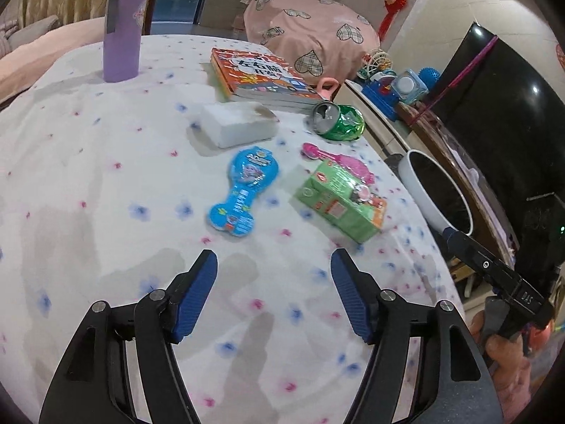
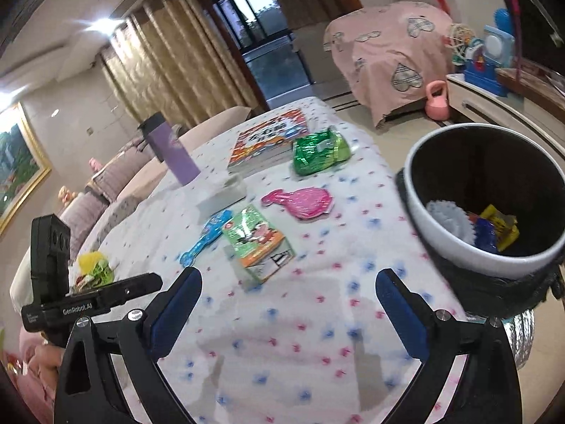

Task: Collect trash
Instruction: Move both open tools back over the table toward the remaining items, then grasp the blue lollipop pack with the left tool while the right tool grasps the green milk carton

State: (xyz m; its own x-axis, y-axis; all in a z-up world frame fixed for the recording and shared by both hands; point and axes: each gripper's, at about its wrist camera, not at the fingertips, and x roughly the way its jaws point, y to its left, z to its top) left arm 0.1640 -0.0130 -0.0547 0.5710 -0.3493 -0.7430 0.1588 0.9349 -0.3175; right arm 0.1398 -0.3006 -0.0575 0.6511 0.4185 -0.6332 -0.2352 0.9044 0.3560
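progress: partway | bin (image 2: pixel 441 243) right of frame, few wrappers inside | left: green carton (image 2: pixel 257 243) centre, crushed can (image 2: pixel 319 152), pink pack (image 2: pixel 300 203) | left gripper (image 1: pixel 273 296) spread, empty | right gripper (image 2: pixel 287 318) spread, empty

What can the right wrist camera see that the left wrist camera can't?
Only the right view looks into the bin: wrappers lie at the bottom. It also shows a yellow-green wrapper at the table's near left edge.

Only the left view shows the crushed can's silver top.

Both show the green carton, blue package, pink package, book, purple bottle, and open tongs.
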